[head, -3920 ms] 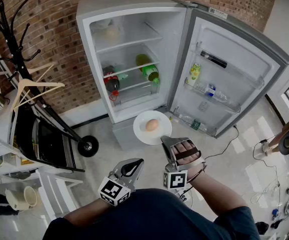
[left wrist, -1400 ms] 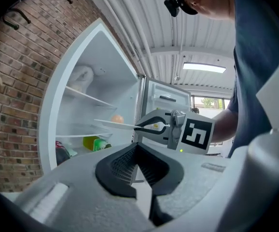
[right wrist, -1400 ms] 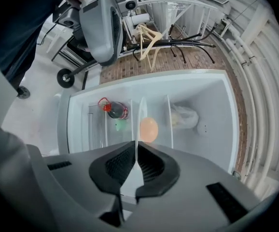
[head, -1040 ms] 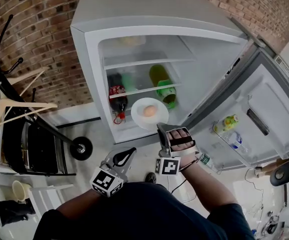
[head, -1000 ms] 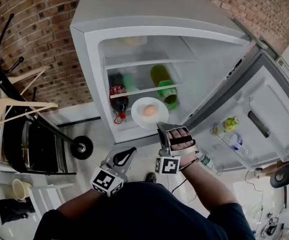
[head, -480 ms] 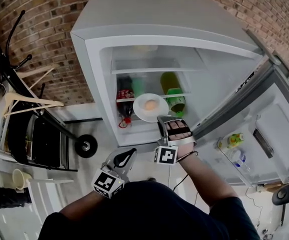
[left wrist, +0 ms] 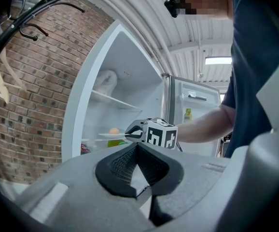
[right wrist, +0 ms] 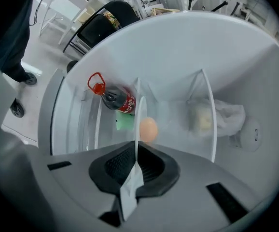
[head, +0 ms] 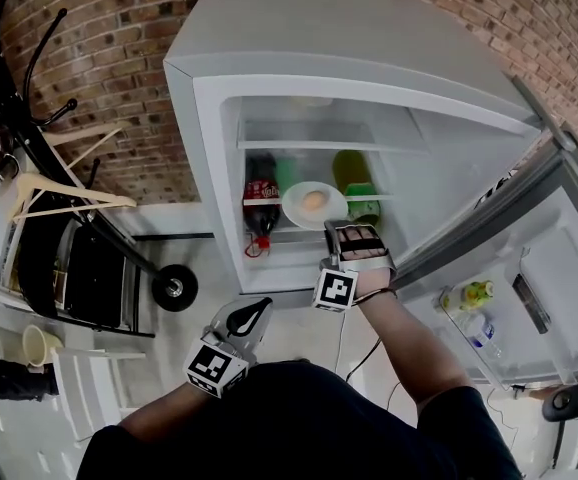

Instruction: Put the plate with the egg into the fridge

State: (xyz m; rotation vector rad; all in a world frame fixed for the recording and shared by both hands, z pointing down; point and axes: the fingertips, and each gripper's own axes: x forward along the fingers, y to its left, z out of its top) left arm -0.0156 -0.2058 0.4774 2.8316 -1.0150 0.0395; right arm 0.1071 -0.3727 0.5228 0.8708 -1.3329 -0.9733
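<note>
We've got our right arm stretched forward, right gripper (head: 331,232) clamped on the plate's (head: 295,209) near rim, egg (head: 313,201) on it, right at the open fridge's (head: 214,168) mouth. Left gripper (head: 257,311) hangs low by our waist, jaws closed on nothing.

The fridge shelf (head: 377,198) carries a cola bottle (head: 260,198) and a green bottle (head: 352,175).

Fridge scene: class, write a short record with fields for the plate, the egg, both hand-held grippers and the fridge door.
plate: white, held by its rim at the fridge's middle shelf
egg: on the plate
right hand-held gripper: shut on the plate's rim
left hand-held gripper: shut, empty, low outside the fridge
fridge door: open
cola bottle: on the shelf, left of the plate
</note>
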